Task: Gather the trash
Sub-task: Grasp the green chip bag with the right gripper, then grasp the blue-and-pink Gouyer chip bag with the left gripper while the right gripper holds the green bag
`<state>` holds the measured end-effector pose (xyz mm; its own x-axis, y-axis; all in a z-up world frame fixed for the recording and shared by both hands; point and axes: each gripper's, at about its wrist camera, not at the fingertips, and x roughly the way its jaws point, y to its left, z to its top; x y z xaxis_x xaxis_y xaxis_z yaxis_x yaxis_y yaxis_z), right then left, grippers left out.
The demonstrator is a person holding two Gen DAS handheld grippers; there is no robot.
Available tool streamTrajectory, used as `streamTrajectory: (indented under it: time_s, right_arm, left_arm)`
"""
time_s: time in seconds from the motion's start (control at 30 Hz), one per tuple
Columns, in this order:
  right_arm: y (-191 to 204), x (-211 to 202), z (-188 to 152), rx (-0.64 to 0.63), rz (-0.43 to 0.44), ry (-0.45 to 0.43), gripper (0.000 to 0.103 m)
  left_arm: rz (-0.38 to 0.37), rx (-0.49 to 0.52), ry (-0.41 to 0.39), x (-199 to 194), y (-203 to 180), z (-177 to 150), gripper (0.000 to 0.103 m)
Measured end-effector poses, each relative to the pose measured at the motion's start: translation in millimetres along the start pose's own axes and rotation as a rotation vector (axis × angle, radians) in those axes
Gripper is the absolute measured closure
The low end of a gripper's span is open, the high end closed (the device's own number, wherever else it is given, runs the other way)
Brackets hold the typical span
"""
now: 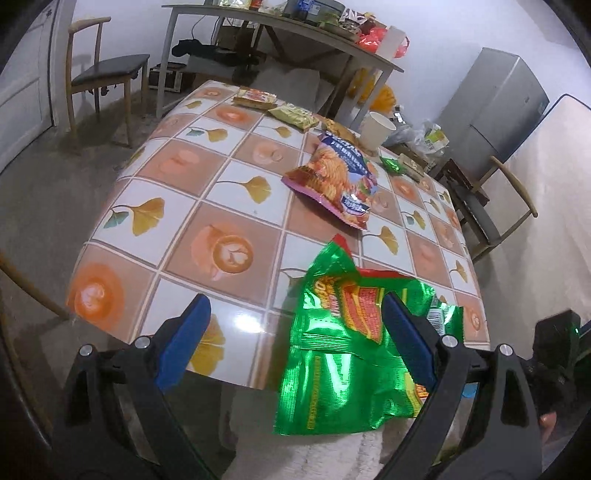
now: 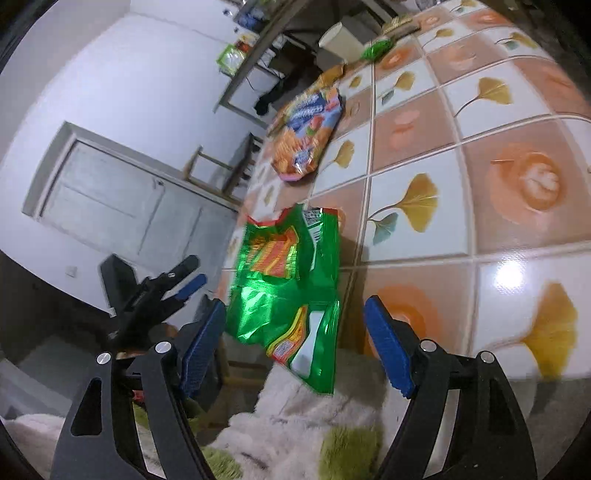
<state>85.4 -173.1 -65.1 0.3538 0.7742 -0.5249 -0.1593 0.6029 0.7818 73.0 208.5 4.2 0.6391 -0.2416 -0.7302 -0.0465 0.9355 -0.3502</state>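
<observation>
A crumpled green foil snack bag (image 1: 332,350) (image 2: 288,288) lies at the near edge of the patterned table (image 1: 221,184) (image 2: 461,166), with its lower part hanging over the edge. My left gripper (image 1: 295,299) is open above that edge. Its right-hand finger (image 1: 406,339) stands in front of the bag; whether it touches is unclear. My right gripper (image 2: 295,304) is open, and the bag shows between its fingers without being pressed. The left gripper (image 2: 192,275) also shows beside the bag in the right wrist view. An orange and pink snack bag (image 1: 332,181) (image 2: 306,136) lies farther back.
A paper cup (image 1: 376,131) (image 2: 341,37), a small green wrapper (image 1: 393,164) and yellow packets (image 1: 293,116) lie at the table's far end. A chair (image 1: 107,74), a cluttered side table (image 1: 277,22) and a fridge (image 1: 495,110) stand beyond. Fluffy white and green fabric (image 2: 314,424) lies below the near edge.
</observation>
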Motion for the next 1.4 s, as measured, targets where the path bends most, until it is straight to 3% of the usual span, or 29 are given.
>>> streamTrajectory:
  time_s: [0.17,0.37,0.57,0.63,0.77,0.8,1.07,1.4]
  right_arm:
    - [-3.9,20.0,7.6,-0.013,-0.051,0.051,0.033]
    - [-5.5,40.0,14.6,-0.033,-0.077,0.115,0.048]
    - [-10.2,48.3,16.1,-0.031,-0.081,0.142,0.068]
    - [-12.0,50.0,17.5,-0.028,-0.092,0.147,0.079]
    - [-19.2,50.2,18.7,-0.003,-0.083,0.147,0.084]
    - [-20.4,49.1,18.5,0.000,-0.083,0.144,0.090]
    - [-32.0,28.2,21.6,0.022,-0.097,0.116,0.093]
    - [-67.5,-36.1,19.9,0.106,-0.182,0.000,0.094]
  left_arm:
    - [-0.010,0.001,-0.001,3.8,5.6,-1.3,0.014]
    - [-0.036,-0.004,0.011,14.1,8.7,6.4,0.014]
    - [-0.065,0.018,-0.021,29.2,-1.9,40.6,0.014]
    - [-0.086,0.037,-0.018,38.7,-8.7,54.8,0.014]
    - [-0.112,0.053,-0.009,61.2,-17.0,80.8,0.014]
    - [-0.110,0.053,-0.002,68.0,-19.0,89.0,0.016]
    - [-0.135,0.101,0.034,116.0,-37.8,139.9,0.022]
    - [-0.083,0.195,0.124,182.5,-64.1,168.3,0.022]
